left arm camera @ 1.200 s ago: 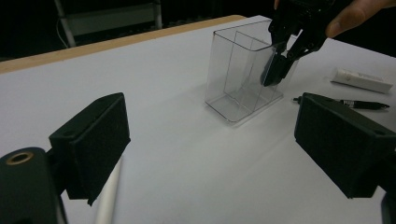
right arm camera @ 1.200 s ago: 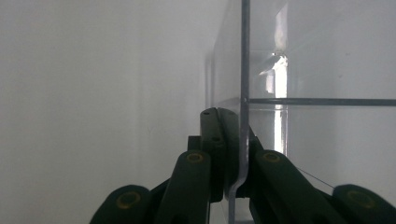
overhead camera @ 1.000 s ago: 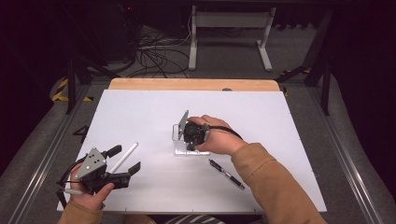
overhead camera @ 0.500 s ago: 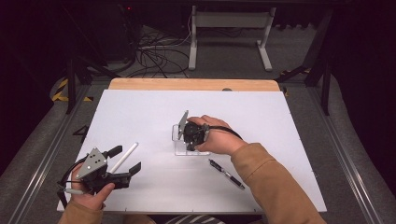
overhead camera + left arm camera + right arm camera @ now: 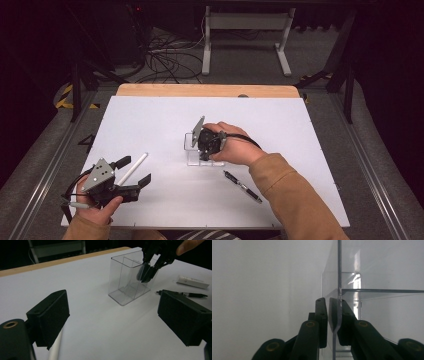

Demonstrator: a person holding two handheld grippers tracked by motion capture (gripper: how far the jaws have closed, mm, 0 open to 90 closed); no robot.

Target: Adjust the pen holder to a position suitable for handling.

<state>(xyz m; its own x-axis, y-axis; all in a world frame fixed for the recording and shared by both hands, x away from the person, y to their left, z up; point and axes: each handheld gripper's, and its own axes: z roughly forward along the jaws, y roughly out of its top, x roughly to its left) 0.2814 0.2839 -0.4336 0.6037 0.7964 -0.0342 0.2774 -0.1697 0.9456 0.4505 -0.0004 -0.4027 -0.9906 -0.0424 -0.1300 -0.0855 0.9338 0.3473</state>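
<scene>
A clear plastic container [image 5: 191, 144] with an inner divider stands at mid-table. My right gripper [image 5: 203, 151] points down into it, and one thin clear wall [image 5: 339, 270] runs between the jaws. The jaws have just been opening. A narrow gap shows beside the left pad [image 5: 322, 315], so they stand open around the wall. In the left gripper view the right gripper [image 5: 146, 275] hangs inside the container [image 5: 125, 277]. My left gripper [image 5: 135, 171] rests open at the front left, with a white stick [image 5: 134, 166] lying on the table between its jaws, untouched.
A black pen [image 5: 243, 186] lies on the white tabletop [image 5: 300, 150] to the front right of the container, next to my right forearm [image 5: 280, 185]. A short white object [image 5: 192, 282] lies just beyond the pen [image 5: 185, 294]. A wooden strip [image 5: 200, 90] edges the far side.
</scene>
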